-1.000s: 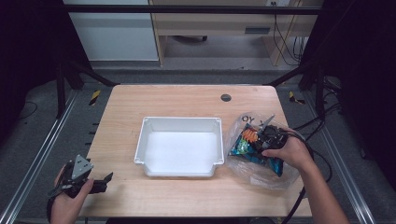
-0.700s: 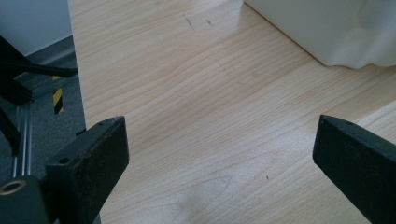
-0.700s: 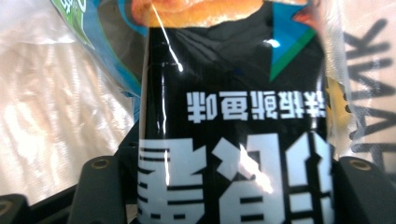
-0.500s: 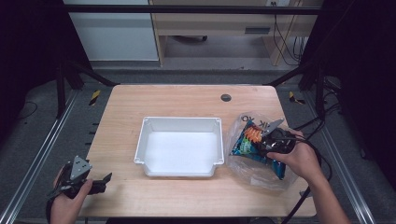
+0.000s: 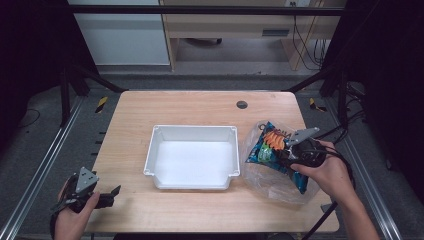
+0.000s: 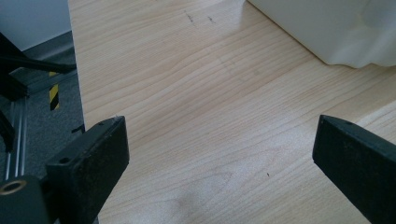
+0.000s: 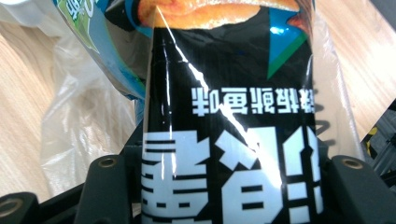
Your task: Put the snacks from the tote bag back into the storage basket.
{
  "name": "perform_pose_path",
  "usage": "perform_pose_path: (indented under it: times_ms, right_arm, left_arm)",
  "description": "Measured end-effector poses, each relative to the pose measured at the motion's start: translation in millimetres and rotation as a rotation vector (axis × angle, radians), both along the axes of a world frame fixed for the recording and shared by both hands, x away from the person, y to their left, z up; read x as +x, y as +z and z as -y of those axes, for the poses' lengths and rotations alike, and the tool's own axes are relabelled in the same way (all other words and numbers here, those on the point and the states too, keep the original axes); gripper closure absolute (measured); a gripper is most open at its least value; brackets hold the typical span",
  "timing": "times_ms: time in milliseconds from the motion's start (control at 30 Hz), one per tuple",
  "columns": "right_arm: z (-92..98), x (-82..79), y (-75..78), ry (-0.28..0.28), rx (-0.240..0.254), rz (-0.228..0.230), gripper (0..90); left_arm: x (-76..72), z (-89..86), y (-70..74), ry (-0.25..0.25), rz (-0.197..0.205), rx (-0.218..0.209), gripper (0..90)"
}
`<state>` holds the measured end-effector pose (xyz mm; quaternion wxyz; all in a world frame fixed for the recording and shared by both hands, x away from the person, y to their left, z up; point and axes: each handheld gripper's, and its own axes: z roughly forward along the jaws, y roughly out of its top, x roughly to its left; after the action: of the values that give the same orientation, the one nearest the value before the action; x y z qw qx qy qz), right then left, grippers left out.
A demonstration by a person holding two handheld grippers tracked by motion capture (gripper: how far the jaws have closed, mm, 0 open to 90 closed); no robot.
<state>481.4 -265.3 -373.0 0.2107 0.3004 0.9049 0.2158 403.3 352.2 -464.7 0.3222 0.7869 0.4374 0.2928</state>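
A blue and black snack bag (image 5: 270,145) with orange print lies inside a clear plastic bag (image 5: 270,182) right of the white tray (image 5: 192,129). My right gripper (image 5: 287,155) is at the snack bag's near end. In the right gripper view the snack bag (image 7: 229,93) fills the gap between the two jaws of the right gripper (image 7: 229,186), and both press against its sides. My left gripper (image 5: 112,192) rests at the table's near left corner. The left gripper (image 6: 219,154) is open over bare wood, with the tray's corner (image 6: 327,28) beyond it.
The tray holds nothing. A dark round grommet (image 5: 242,104) sits near the table's far edge. Crumpled clear plastic (image 7: 79,116) spreads around the snack bag. Cables trail off the table's right side, and metal frame rails run along both sides.
My right hand and gripper shifted a little to the right, and the snack bag shifted slightly with them. The left gripper stayed still.
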Motion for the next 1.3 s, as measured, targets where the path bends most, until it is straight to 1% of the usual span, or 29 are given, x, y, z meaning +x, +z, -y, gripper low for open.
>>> perform_pose_path:
  times_ms: [100,133,233,300,433,467,500,533,567,633,733,767,833,967,1000,1033,1100,1167,1233,1300]
  right_arm:
    - [-0.7,-2.8,3.9,0.006,0.006,0.016,41.6]
    - [-0.7,-3.6,5.4,0.005,-0.001,0.013,41.7]
    - [-2.1,-5.4,8.0,0.01,0.005,0.024,41.9]
    - [-2.9,-6.5,10.7,0.011,0.017,0.035,42.0]
    - [-4.3,-8.7,16.2,0.021,0.039,0.055,42.1]
    - [-5.8,-10.8,19.5,0.021,0.05,0.07,42.2]
    - [-5.8,-10.8,19.5,0.021,0.05,0.07,42.2]
    - [-7.1,-11.7,21.4,0.021,0.058,0.08,42.2]
    - [-9.6,-13.7,26.6,0.027,0.073,0.096,42.3]
    - [-10.8,-14.5,28.8,0.03,0.078,0.1,42.3]
    - [-17.6,-15.8,36.8,0.036,0.093,0.127,42.4]
    - [-22.9,-15.2,40.5,0.049,0.097,0.137,42.4]
    - [-25.4,-15.0,41.7,0.05,0.096,0.139,42.5]
    - [-40.0,-10.3,46.1,0.081,0.101,0.146,42.6]
    - [-44.2,-8.2,47.2,0.086,0.1,0.149,42.7]
    - [-53.5,-4.1,49.9,0.097,0.108,0.156,42.8]
    - [-57.1,-2.5,50.7,0.104,0.111,0.158,42.8]
    - [-67.1,1.7,52.8,0.123,0.116,0.164,42.8]
    - [-75.2,4.6,53.4,0.14,0.108,0.163,42.8]
    - [-82.2,7.0,52.9,0.149,0.111,0.159,42.9]
  left_arm:
    - [-0.3,0.0,0.5,-0.003,0.004,0.001,3.3]
    - [-0.3,-0.1,0.4,-0.003,0.004,0.001,3.3]
    - [-0.5,-0.7,-0.1,-0.002,0.001,0.003,3.3]
    - [-1.0,-1.8,0.4,-0.002,0.002,0.009,3.3]
    - [-0.8,-3.3,3.3,0.012,0.015,0.007,3.3]
    - [-0.6,-3.2,3.4,0.016,0.017,0.006,3.3]
    - [-0.4,-2.9,3.4,0.019,0.017,0.005,3.3]
    - [-0.4,-2.5,3.3,0.019,0.017,0.005,3.3]
    - [-0.9,-1.7,2.7,0.019,0.015,0.009,3.3]
    - [-1.5,-1.3,2.3,0.017,0.013,0.008,3.3]
    - [-2.6,-1.7,2.2,0.011,0.011,0.011,3.3]
    - [-2.7,-2.0,2.2,0.01,0.011,0.01,3.3]
    - [-2.7,-2.6,2.4,0.013,0.014,0.007,3.3]
    - [-2.4,-2.9,2.0,0.015,0.007,0.01,3.2]
    - [-2.4,-3.2,1.7,0.016,0.006,0.011,3.3]
    - [-2.5,-3.4,1.3,0.017,0.005,0.007,3.3]
    - [-2.6,-3.8,0.8,0.02,0.003,0.004,3.2]
    - [-2.3,-4.5,0.7,0.019,0.001,0.006,3.3]
    - [-2.1,-4.6,1.1,0.018,0.002,0.004,3.3]
    - [-2.4,-4.1,1.4,0.018,0.003,0.001,3.3]
